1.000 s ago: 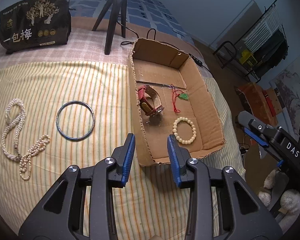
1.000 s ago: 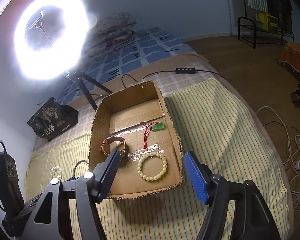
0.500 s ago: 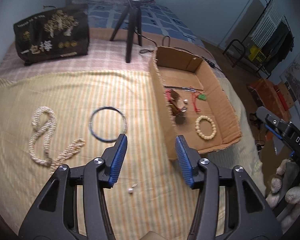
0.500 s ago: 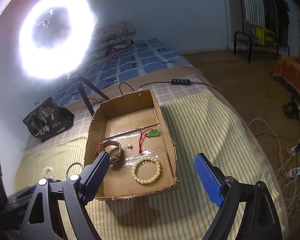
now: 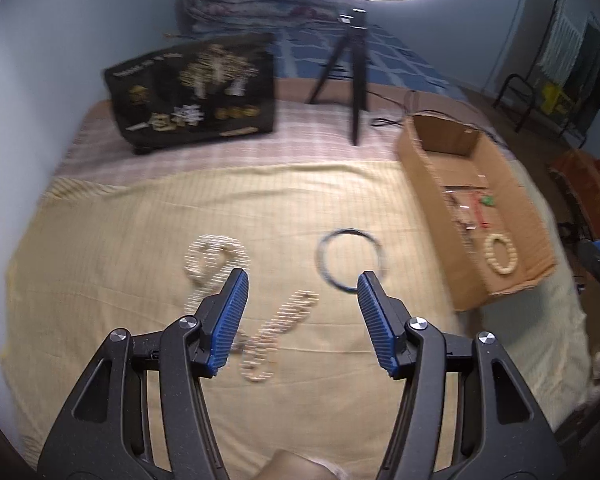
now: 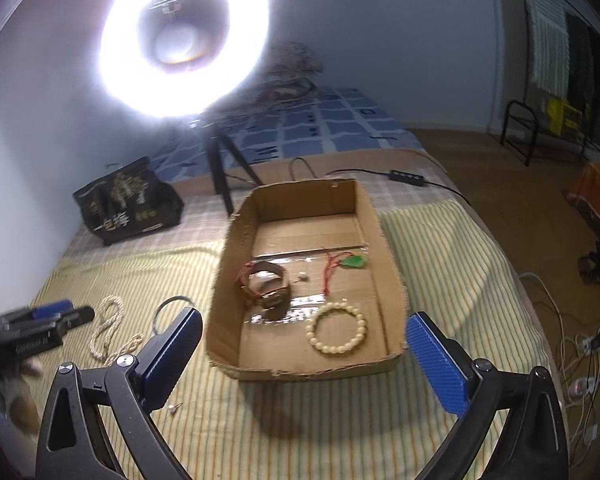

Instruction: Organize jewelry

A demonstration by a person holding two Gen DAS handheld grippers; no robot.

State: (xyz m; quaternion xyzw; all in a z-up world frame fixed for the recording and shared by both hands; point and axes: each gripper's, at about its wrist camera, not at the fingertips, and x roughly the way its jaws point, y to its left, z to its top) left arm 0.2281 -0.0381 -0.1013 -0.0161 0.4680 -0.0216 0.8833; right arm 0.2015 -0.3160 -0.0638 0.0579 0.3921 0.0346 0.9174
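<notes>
Pearl necklace is seen lying on the striped cloth just below the left gripper, whose jaws have just been opening and are held empty. Farther off, the cardboard box is framed by the right gripper, spread wide, nothing held.

a ring light is glaring white against the pale blue wall, standing on a black tripod at the far part of the bed. a striped yellow sheet is covering the near part of the bed, a blue checked blanket is lying behind. a black printed bag is sitting near the wall. brown floor is showing at right, with cables trailing and a black metal rack standing by hanging clothes.
</notes>
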